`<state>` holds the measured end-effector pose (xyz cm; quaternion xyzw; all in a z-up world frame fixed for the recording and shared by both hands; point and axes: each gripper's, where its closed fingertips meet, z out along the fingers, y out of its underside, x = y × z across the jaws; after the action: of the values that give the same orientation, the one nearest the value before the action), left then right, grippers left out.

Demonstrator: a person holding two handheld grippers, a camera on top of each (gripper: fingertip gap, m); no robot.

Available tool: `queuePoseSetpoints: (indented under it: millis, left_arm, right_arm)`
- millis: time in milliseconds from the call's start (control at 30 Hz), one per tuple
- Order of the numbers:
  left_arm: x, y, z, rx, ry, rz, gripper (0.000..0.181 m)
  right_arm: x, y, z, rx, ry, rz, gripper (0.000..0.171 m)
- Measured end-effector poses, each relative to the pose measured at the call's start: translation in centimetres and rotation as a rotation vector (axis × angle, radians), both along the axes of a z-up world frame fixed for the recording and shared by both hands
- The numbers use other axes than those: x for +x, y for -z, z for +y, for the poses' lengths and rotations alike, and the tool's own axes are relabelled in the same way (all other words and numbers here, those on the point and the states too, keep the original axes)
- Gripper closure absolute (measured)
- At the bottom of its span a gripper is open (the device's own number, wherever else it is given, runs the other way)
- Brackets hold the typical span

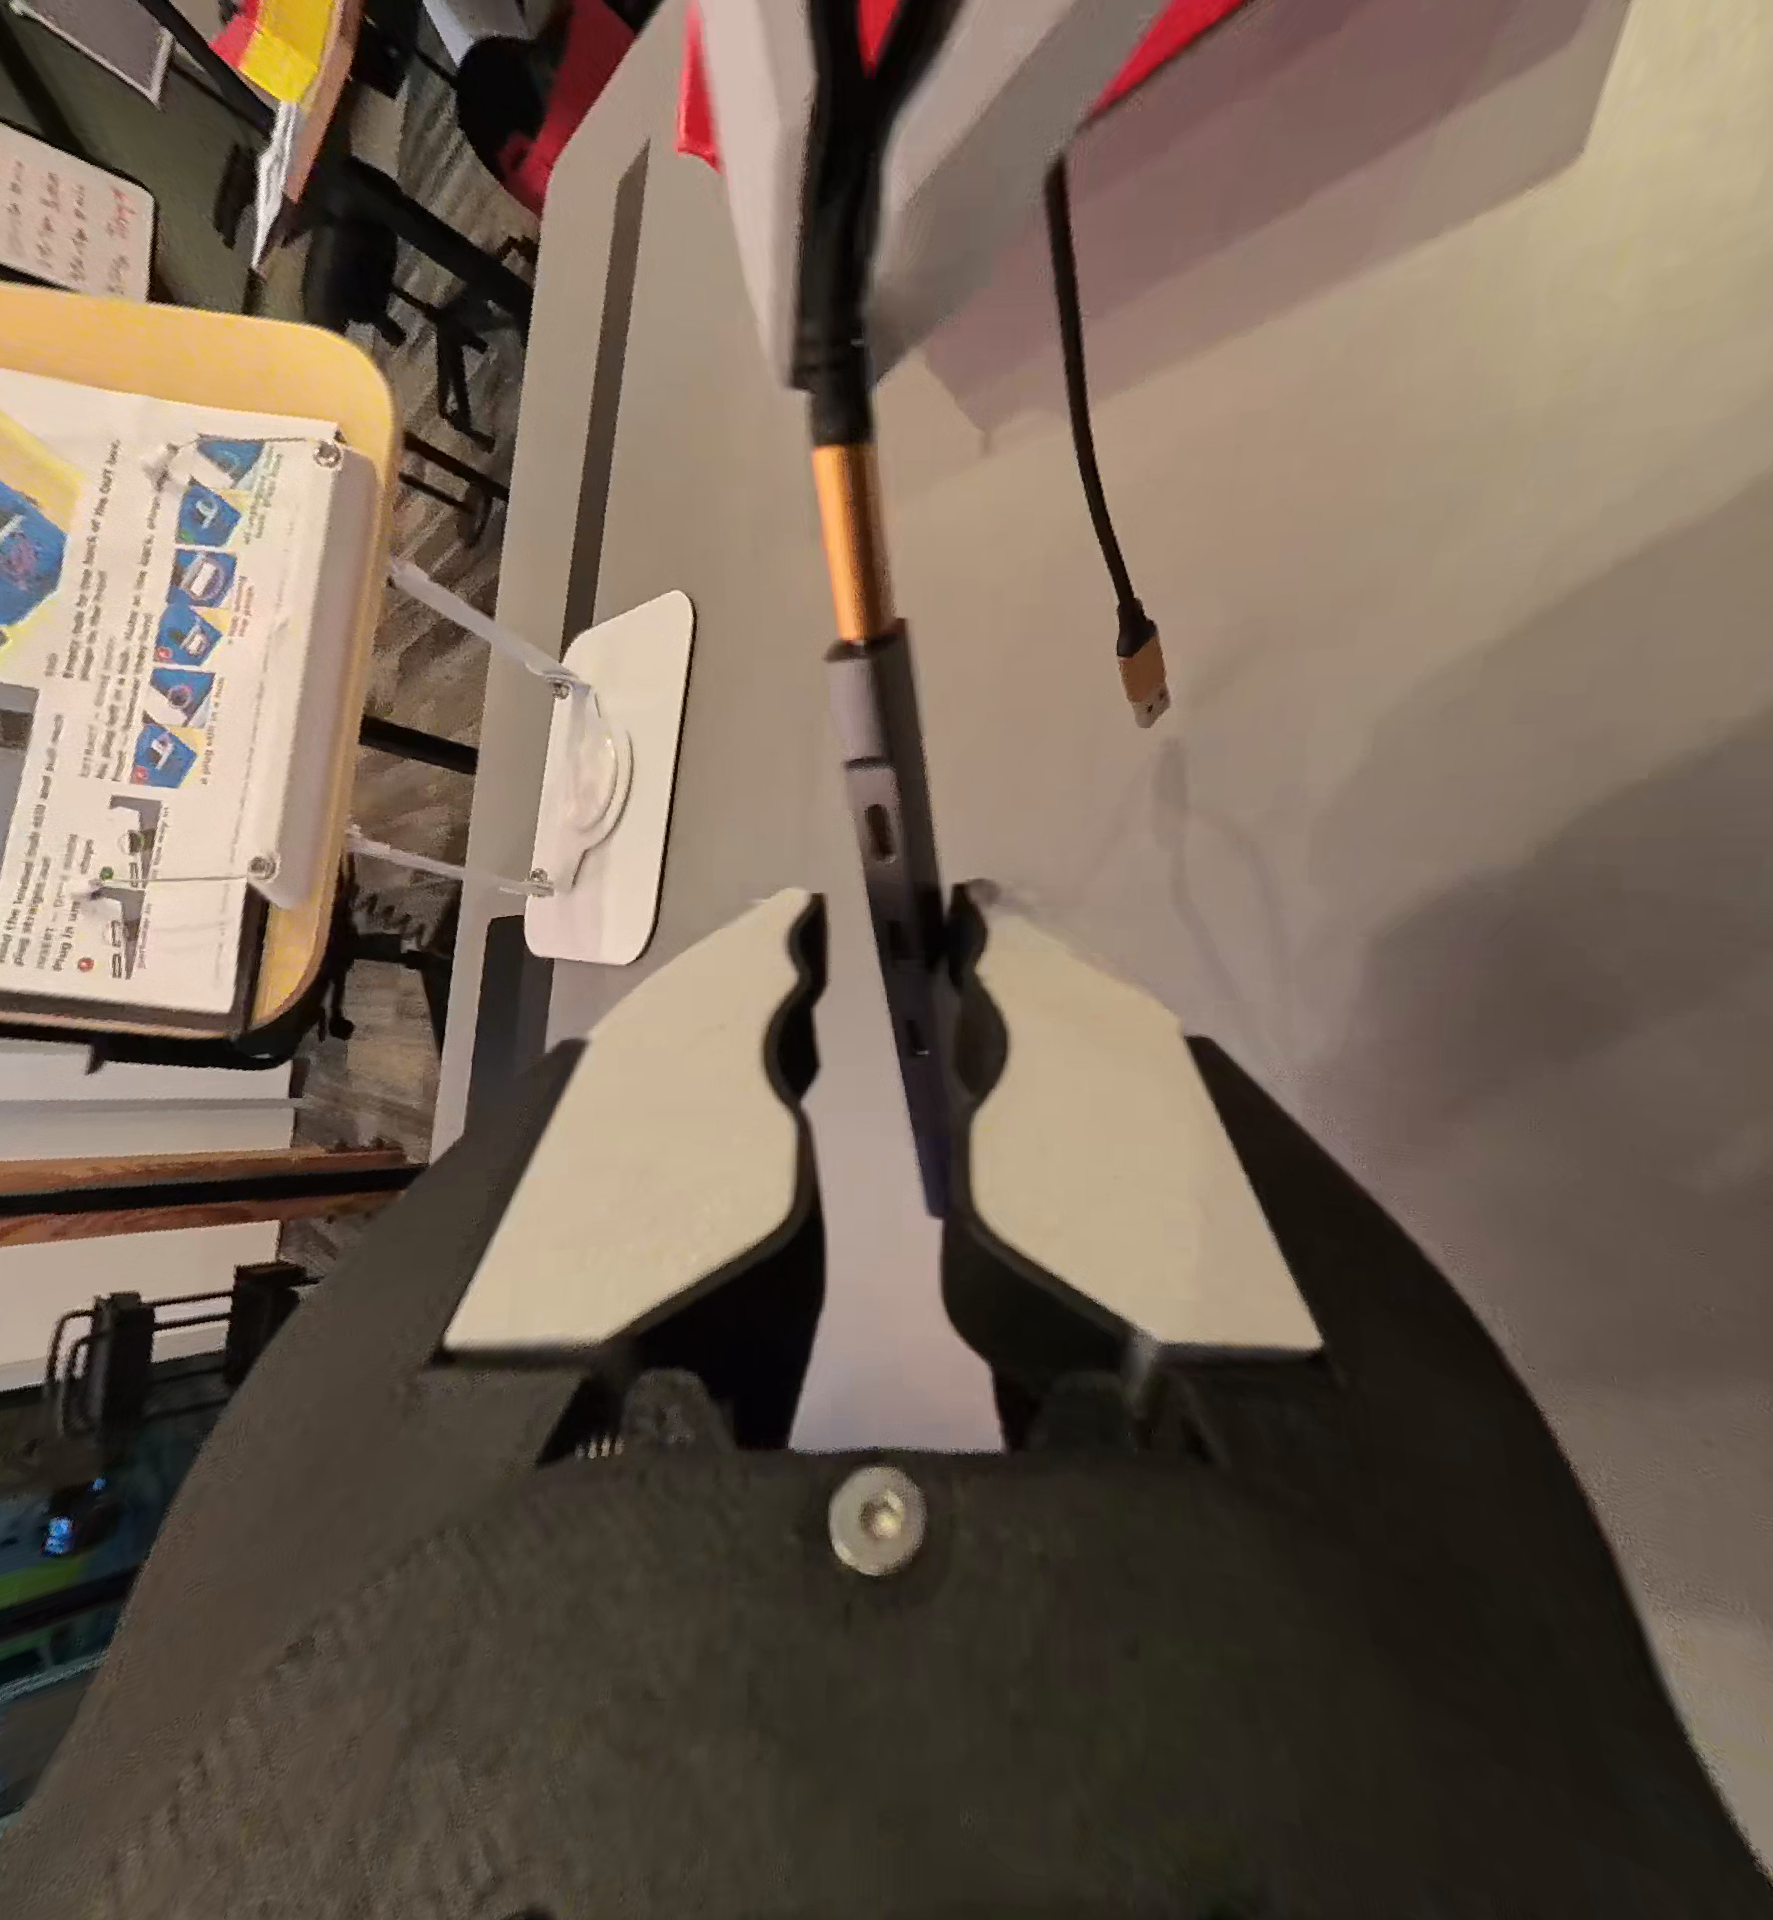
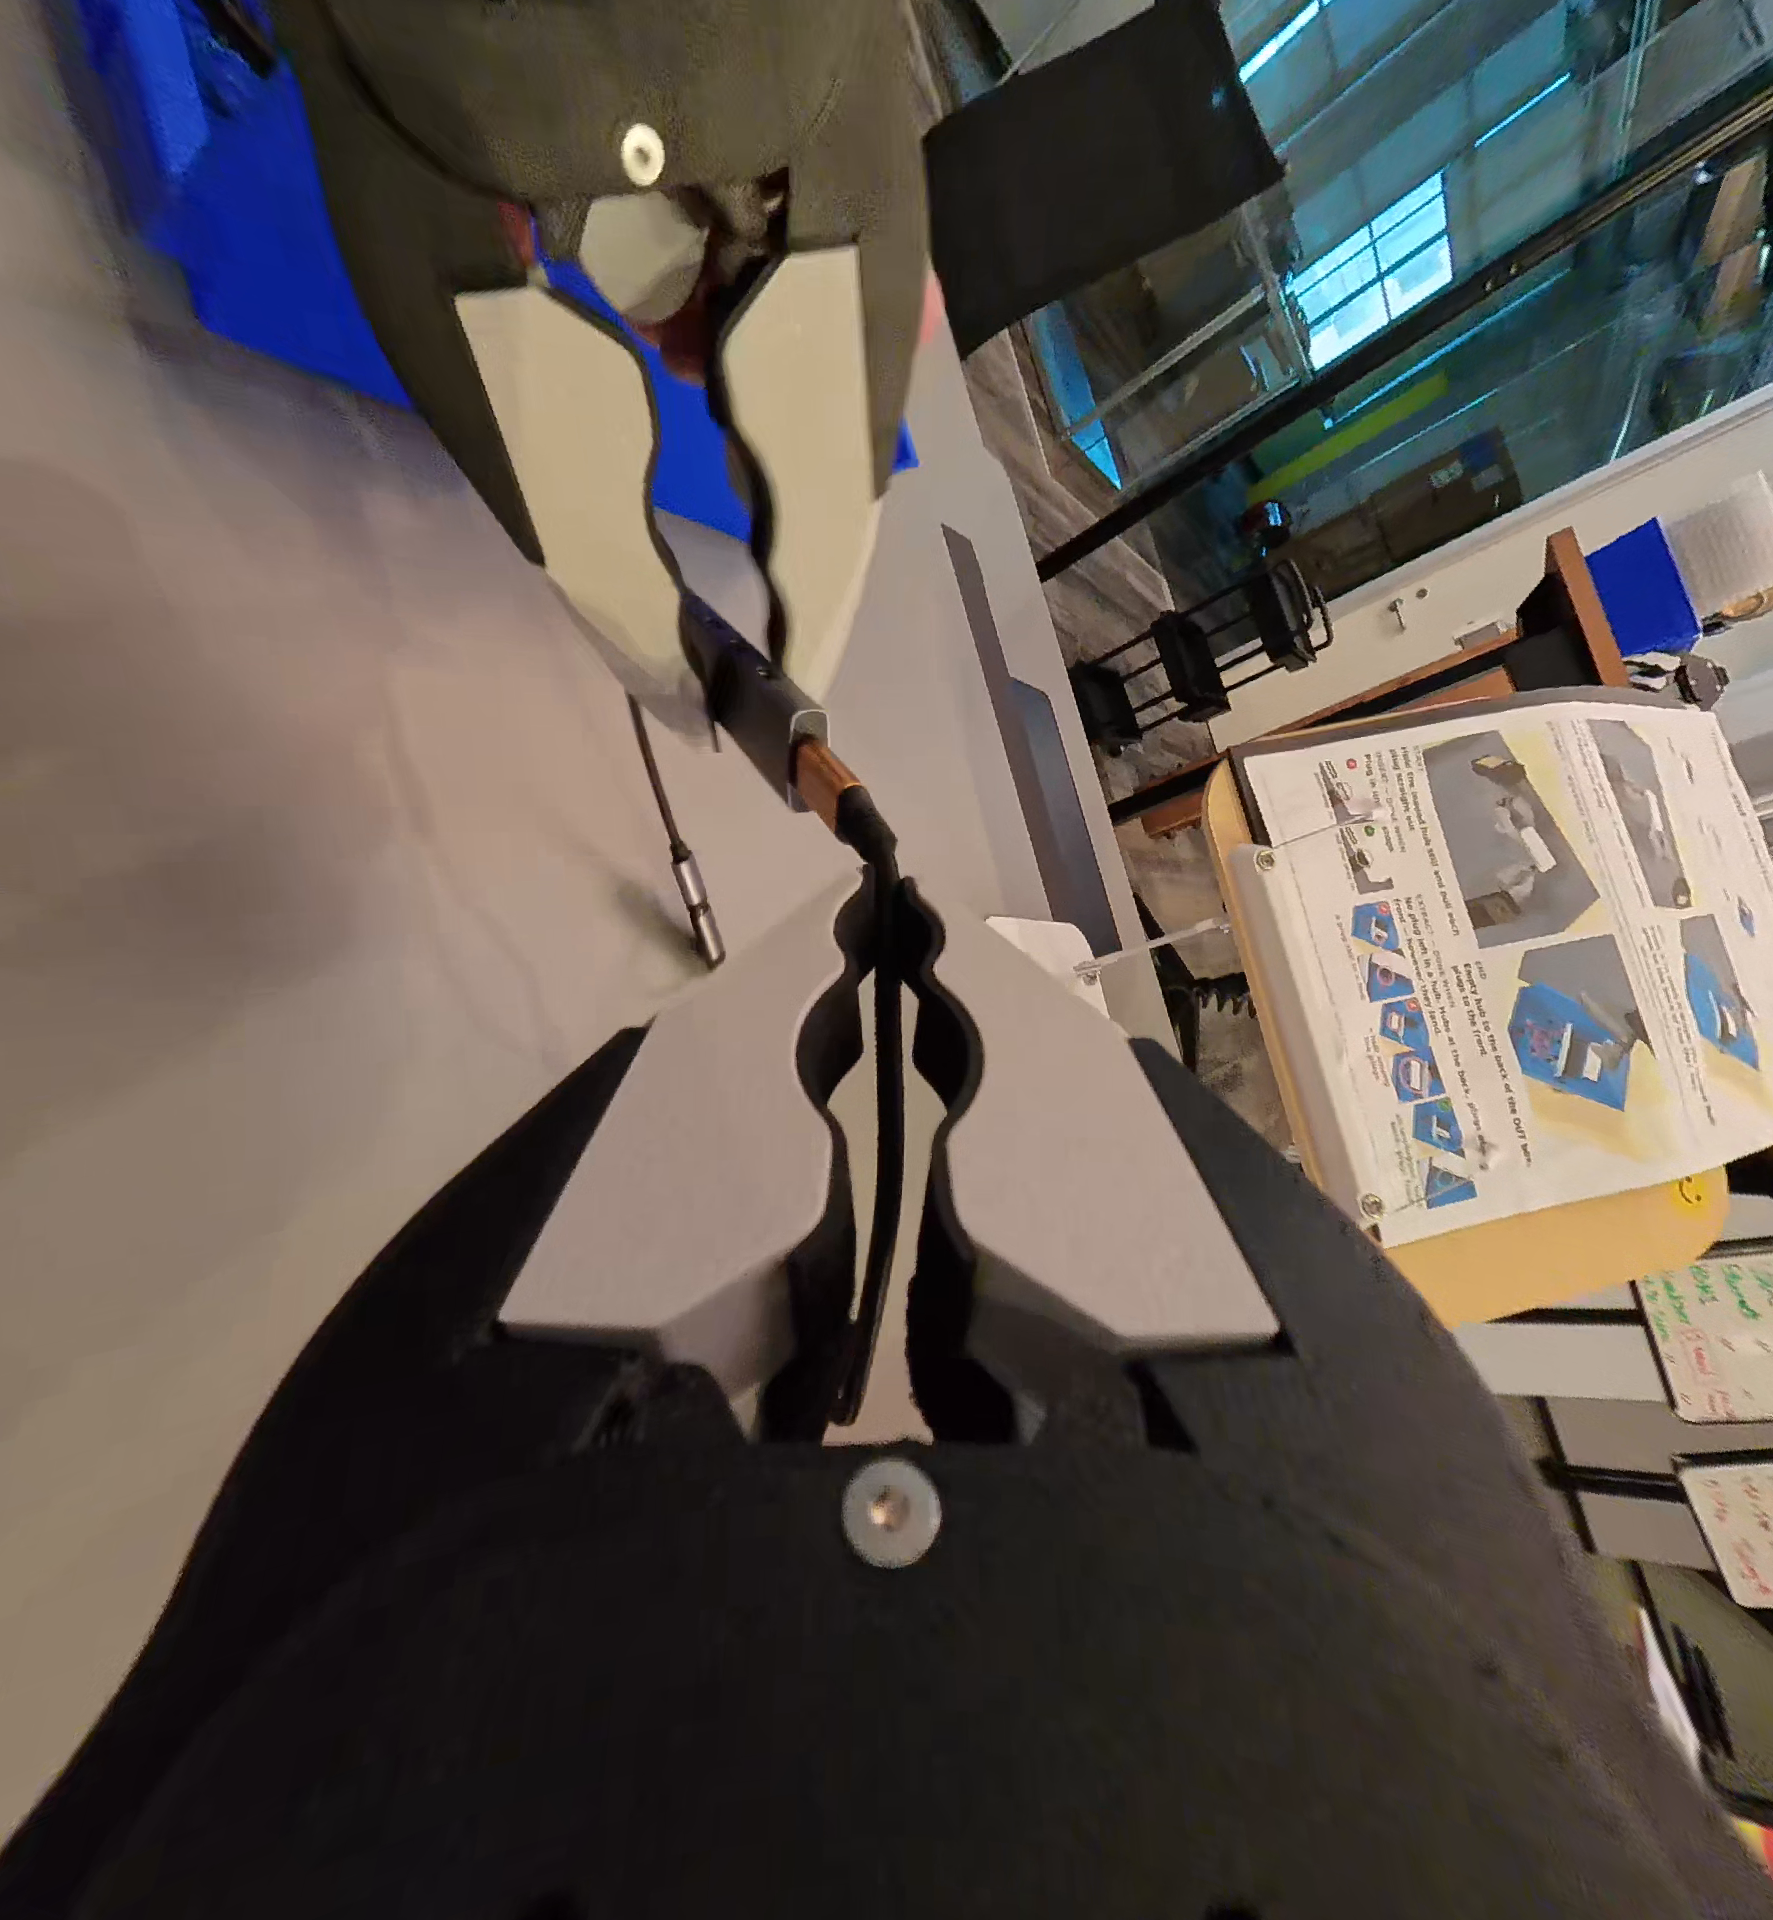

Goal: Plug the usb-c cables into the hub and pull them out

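Across the pale grey tabletop (image 1: 1381, 727) both tools meet over one small assembly. Largest is the left gripper (image 1: 887, 925), black-bodied with pale wavy-edged fingers; its jaws pinch the slim dark grey slab-shaped hub (image 1: 890, 831) edge-on, presumably to brace it against a pull or push. Facing it, the right gripper (image 2: 887, 914) has its fingers pressed together on the black cable (image 2: 887, 1091) just behind the copper-sleeved plug (image 1: 851, 540), which sits seated in the hub's end port, so the force can run straight along the connector. Beside them, a second black cable with a copper-coloured plug (image 1: 1136, 665) lies loose on the table, apart from the hub, probably waiting its turn. A short silver-tipped lead (image 2: 690, 883) lies nearby too.
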<state>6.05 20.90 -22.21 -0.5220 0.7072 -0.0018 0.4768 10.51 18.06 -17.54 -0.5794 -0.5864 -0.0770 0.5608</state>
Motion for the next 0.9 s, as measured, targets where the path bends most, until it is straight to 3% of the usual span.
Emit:
queuePoseSetpoints:
  millis: [33,167,300,433,667,900]
  left_arm:
    - [0.1,0.1,0.0,0.022,0.001,0.005,0.17]
    - [-0.2,-0.4,1.2,0.132,-0.054,0.023,0.172]
    - [-0.3,-1.2,2.2,0.314,-0.117,0.065,0.172]
    - [0.1,-1.8,2.2,0.472,-0.124,0.106,0.172]
    - [1.0,-2.4,1.3,0.597,-0.101,0.118,0.172]
    - [1.2,-2.1,1.1,0.535,-0.093,0.083,0.172]
  right_arm:
    - [0.1,0.1,0.0,-0.009,-0.001,0.013,0.171]
    - [1.1,1.7,0.9,-0.133,0.047,0.032,0.171]
    - [1.0,2.1,0.8,-0.341,0.065,0.157,0.137]
    - [-0.1,1.5,0.6,-0.501,0.018,0.343,0.13]
    - [-0.5,3.6,0.2,-0.76,-0.01,0.385,0.163]
    - [-0.6,3.3,-0.2,-0.794,-0.071,0.443,0.164]
